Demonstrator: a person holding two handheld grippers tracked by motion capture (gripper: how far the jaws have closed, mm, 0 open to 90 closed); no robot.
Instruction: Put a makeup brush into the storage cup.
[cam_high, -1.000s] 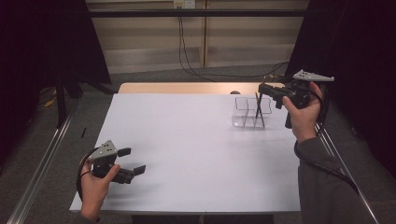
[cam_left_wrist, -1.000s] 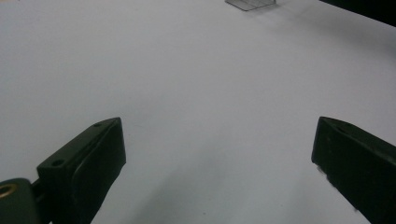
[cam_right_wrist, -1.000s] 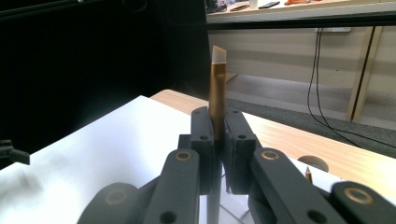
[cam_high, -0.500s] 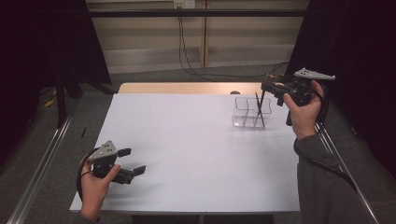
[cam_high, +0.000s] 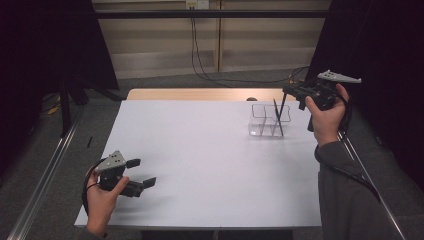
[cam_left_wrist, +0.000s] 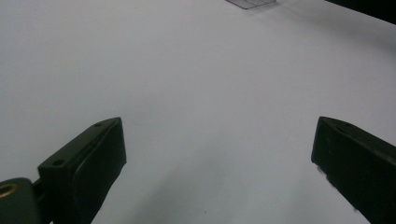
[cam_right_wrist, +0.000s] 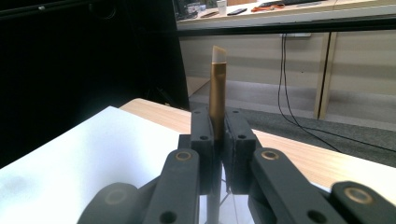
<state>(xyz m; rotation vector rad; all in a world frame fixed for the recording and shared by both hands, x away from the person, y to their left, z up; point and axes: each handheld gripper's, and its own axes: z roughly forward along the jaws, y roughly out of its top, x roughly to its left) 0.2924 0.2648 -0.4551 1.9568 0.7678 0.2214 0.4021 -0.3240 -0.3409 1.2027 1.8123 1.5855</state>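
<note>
My right gripper (cam_high: 289, 93) hovers over a clear plastic organizer (cam_high: 260, 125) at the table's far right, shut on a thin stick (cam_high: 283, 109) that hangs down into it. In the right gripper view the stick (cam_right_wrist: 217, 93) is gold with a slanted white tip, and it rises between the pads of the right gripper (cam_right_wrist: 219, 135). A second thin dark stick (cam_high: 277, 117) leans inside the organizer. My left gripper (cam_high: 142, 172) rests at the front left of the white table (cam_high: 200, 150), open, with nothing between its fingers. The left gripper (cam_left_wrist: 219, 154) looks across bare tabletop.
A bare wooden strip (cam_high: 200, 94) runs along the table's far edge. Cables (cam_high: 200, 70) lie on the floor behind it. Dark curtains stand on both sides. A corner of the organizer (cam_left_wrist: 252, 3) shows at the top of the left gripper view.
The right gripper has shifted slightly over the organizer with the stick still in it. The left hand has stayed put.
</note>
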